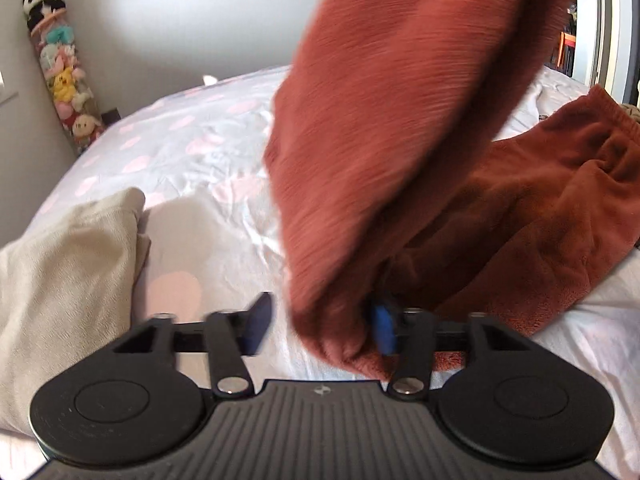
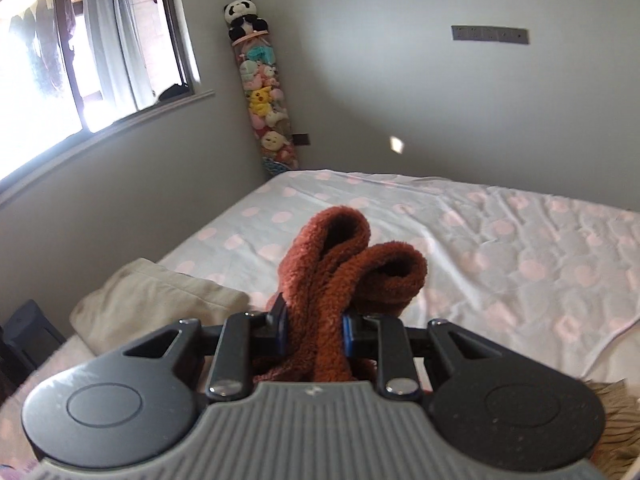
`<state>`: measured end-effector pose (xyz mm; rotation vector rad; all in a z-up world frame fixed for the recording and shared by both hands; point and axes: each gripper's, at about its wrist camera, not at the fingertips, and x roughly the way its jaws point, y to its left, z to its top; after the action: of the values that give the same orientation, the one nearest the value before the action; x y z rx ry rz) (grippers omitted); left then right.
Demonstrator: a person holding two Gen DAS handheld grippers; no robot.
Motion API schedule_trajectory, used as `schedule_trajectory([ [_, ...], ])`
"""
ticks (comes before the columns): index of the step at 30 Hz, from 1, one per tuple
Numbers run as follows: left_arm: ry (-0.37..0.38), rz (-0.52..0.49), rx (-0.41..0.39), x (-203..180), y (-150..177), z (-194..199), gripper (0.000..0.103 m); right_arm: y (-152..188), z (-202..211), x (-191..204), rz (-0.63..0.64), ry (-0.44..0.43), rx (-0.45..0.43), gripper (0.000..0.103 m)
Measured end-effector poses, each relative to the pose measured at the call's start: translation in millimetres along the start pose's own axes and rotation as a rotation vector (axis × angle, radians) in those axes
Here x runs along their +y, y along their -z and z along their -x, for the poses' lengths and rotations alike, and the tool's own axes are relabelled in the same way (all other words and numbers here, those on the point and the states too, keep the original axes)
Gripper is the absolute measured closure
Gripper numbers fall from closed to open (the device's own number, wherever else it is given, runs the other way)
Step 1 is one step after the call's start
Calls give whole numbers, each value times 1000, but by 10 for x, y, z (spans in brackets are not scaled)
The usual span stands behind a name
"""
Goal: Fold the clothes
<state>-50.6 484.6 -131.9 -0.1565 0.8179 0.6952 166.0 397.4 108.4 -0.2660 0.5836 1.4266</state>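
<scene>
- One rust fleece garment (image 1: 400, 128) hangs from the upper right of the left wrist view; its lower part lies on the bed (image 1: 192, 152).
- Left gripper (image 1: 320, 326): jaws apart, fleece against one pad only.
- Right gripper (image 2: 314, 330): clamped on two fleece folds (image 2: 340, 264), frame centre.
- One beige garment (image 2: 160, 300), lower left.

A: Where can you pass?
B: The far bed (image 2: 500, 240) lies bare. The hanging rust fleece garment (image 1: 400, 120) blocks your right; the beige cloth (image 1: 68, 264) sits near left.
</scene>
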Motion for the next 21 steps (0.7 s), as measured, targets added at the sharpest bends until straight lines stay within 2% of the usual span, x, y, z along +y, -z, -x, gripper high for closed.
schedule_trajectory([
  [4, 38, 0, 0, 5, -11, 26, 73, 112, 54, -463, -16, 83, 27, 76],
  [9, 81, -55, 7, -206, -59, 29, 83, 521, 35, -1146, -71, 194, 96, 76],
  [14, 82, -161, 43, -548, -47, 5, 85, 1015, -5, -1709, -163, 259, 183, 76],
  [21, 64, -303, 107, -827, 28, -68, 86, 1813, -226, -2093, -292, 317, 312, 76],
])
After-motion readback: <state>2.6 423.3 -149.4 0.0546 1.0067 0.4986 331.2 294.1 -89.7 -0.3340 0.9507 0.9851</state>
